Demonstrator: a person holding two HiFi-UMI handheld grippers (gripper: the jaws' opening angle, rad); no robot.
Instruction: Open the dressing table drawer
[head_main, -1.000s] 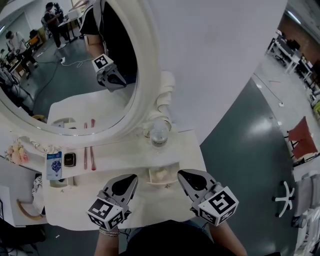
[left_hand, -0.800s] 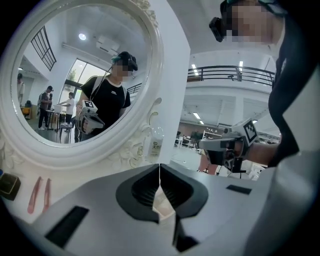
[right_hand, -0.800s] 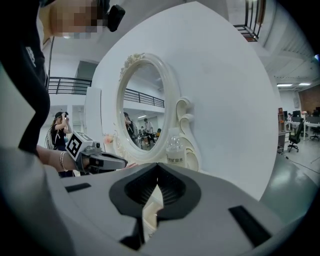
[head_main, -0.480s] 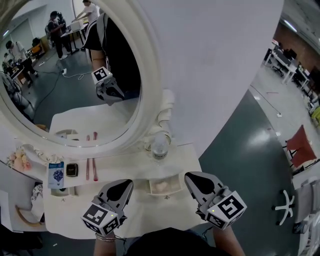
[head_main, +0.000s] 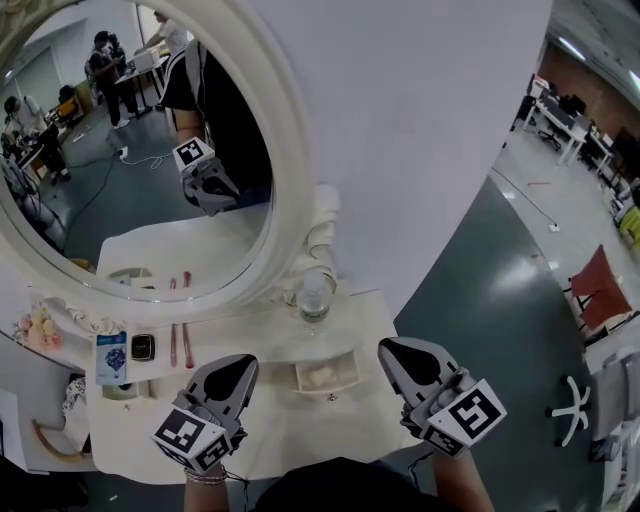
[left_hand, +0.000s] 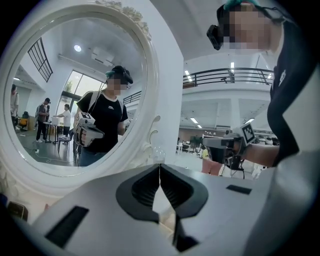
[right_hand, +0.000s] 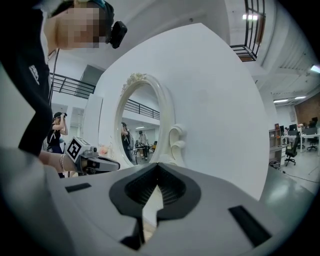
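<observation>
In the head view the left gripper (head_main: 236, 368) sits at 7 o'clock, jaws closed tip to tip with nothing between them. It lies at 9 o'clock of the small white drawer (head_main: 330, 387), apart from it. That drawer is at 6 o'clock on the white dressing table (head_main: 300, 435), below the oval white-framed mirror (head_main: 290, 190), and stands pulled out with pale contents exposed. The right gripper (head_main: 395, 352), at 5 o'clock, is likewise closed and empty, at 3 o'clock of the drawer and not touching it. Judgement: the opening looks done and both tongs stand off. Any further pull would call for one gripper to dip, part its jaws and take the small knob (head_main: 331, 398) on the drawer front. Only the head view shows the drawer. Both gripper views look level at the mirror and the opposite gripper, yet confirm the closed jaws.
</observation>
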